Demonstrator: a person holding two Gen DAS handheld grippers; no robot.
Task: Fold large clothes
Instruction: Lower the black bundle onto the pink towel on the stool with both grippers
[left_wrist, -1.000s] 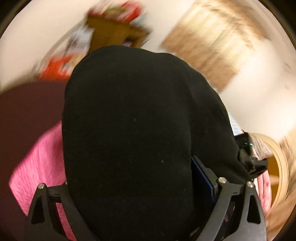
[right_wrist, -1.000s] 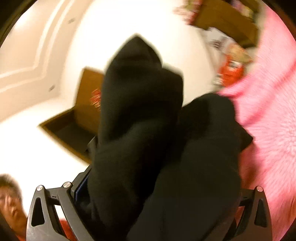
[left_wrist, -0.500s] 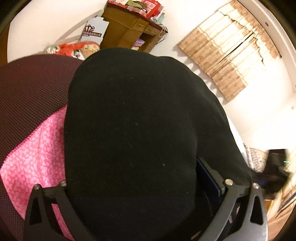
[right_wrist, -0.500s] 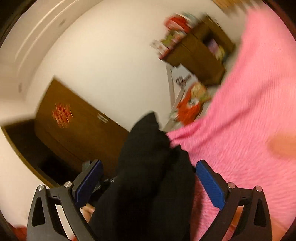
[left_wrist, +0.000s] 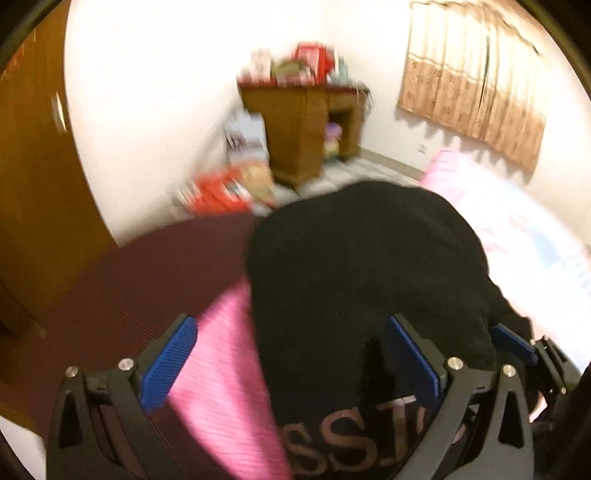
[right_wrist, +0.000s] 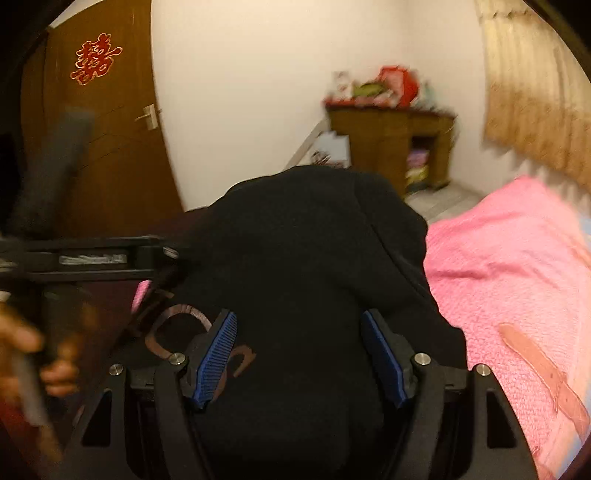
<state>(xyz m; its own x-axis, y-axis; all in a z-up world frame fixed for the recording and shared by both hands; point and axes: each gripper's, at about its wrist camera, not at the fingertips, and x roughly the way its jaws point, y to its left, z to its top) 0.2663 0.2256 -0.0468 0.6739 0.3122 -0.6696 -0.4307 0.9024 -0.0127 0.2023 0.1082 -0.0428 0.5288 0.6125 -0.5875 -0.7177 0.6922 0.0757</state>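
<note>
Black garment (left_wrist: 369, 288) bunched on pink blanket (right_wrist: 517, 280); L gripper (left_wrist: 295, 354) jaws wide, cloth between, no clamp; R gripper (right_wrist: 299, 354) spread too, fabric draped between pads.

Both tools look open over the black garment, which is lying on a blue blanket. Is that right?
Not quite: the blanket is pink, not blue, as the right wrist view shows. The rest holds: the left tool and right tool are both open, with the black garment between their fingers.
</note>
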